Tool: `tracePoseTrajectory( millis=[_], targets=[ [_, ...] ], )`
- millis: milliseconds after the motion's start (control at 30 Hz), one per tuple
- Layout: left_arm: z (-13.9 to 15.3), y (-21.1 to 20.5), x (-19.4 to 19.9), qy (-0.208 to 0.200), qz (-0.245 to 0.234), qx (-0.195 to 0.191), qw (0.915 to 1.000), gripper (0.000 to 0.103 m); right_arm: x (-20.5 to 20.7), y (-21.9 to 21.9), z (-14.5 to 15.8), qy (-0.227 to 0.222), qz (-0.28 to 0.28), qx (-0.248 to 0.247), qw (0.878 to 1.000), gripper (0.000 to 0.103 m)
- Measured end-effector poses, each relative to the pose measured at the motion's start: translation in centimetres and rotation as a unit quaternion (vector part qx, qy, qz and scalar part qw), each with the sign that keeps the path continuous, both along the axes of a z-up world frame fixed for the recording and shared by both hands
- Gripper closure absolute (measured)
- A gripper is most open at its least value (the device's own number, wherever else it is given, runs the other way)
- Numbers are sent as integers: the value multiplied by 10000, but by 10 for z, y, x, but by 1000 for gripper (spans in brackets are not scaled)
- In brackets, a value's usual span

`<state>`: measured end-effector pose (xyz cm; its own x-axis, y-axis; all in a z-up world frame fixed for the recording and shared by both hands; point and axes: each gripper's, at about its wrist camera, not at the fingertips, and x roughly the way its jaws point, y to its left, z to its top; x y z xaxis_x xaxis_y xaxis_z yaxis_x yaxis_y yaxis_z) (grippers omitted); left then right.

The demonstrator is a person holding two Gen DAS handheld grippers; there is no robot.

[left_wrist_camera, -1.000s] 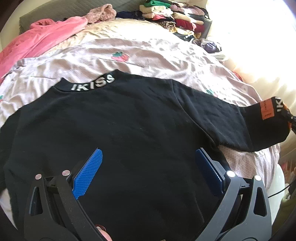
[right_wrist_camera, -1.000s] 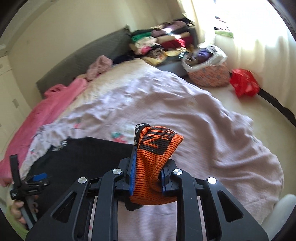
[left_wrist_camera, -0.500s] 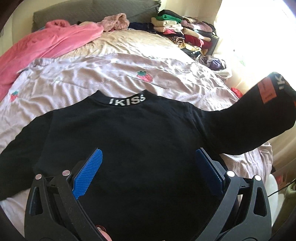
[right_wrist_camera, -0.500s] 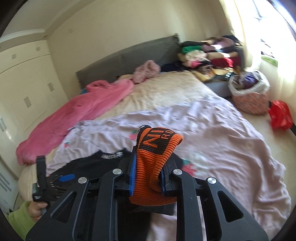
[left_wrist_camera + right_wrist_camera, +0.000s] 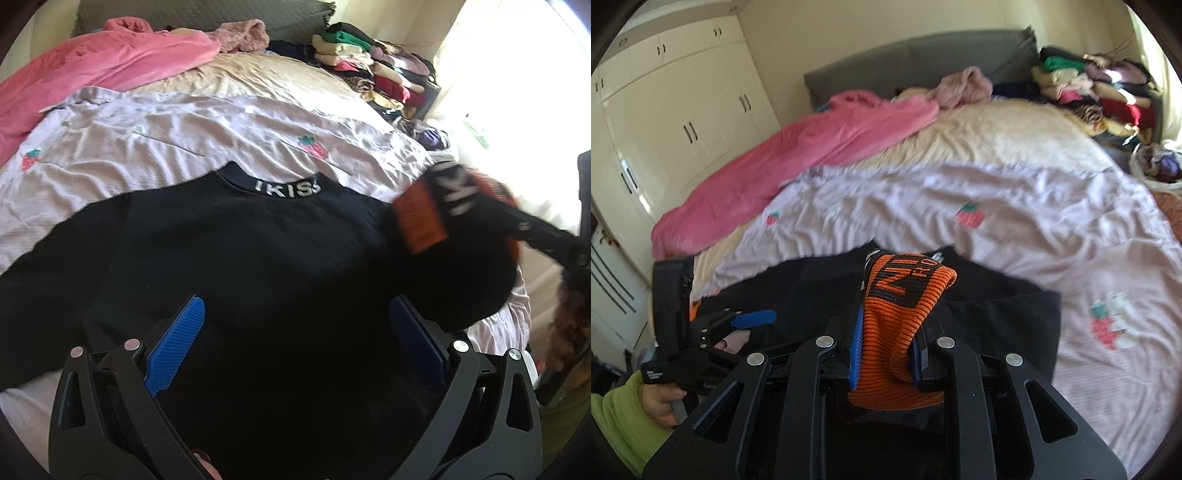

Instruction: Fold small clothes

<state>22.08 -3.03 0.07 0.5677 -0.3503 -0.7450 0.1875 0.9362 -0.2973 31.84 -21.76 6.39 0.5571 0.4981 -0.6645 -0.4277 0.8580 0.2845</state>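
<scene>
Right wrist view: right tongs [image 5: 884, 354] clench the orange cuff [image 5: 901, 314] over the black top [image 5: 258, 277], sleeve crossing toward the released left tongs [image 5: 295, 343].

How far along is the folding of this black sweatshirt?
Done: black sweatshirt lies spread flat on the strawberry-print sheet. In hand: right gripper clamps the orange ribbed cuff, sleeve lifted over the body. Left: other sleeve, body folds; left gripper hovers open.

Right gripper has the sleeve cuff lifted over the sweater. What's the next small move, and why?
Probably lower the orange cuff onto the chest of the black sweater and release. The right gripper is shut on it above the body, so the sleeve fold looks nearly placed; the left gripper is open.
</scene>
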Motion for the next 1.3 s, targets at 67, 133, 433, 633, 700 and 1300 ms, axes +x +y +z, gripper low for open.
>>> tracePoseTrajectory(
  millis=[67,133,433,633,700,1300],
  targets=[
    [-3,-6,0,1,-129,-45,9999,9,4,8,-12,89,42,-41,9999,84],
    [-5,-10,-1,-7,-202,-84,9998,9,9,14,-23,177,52,-44,9998,83],
    [-22,-39,-2,125,-512,47,9986,9,16,12,-47,352,88,318,9988,68],
    [-32,-42,0,240,-546,-103,9982,9,14,-3,-40,200,46,435,9988,54],
    [-31,-41,-1,233,-611,-326,9973,9,13,-12,-37,130,-27,401,9991,49],
    [-58,-66,24,175,380,1164,9923,44,9,-125,-9,-48,-852,5,9964,42]
  ],
)
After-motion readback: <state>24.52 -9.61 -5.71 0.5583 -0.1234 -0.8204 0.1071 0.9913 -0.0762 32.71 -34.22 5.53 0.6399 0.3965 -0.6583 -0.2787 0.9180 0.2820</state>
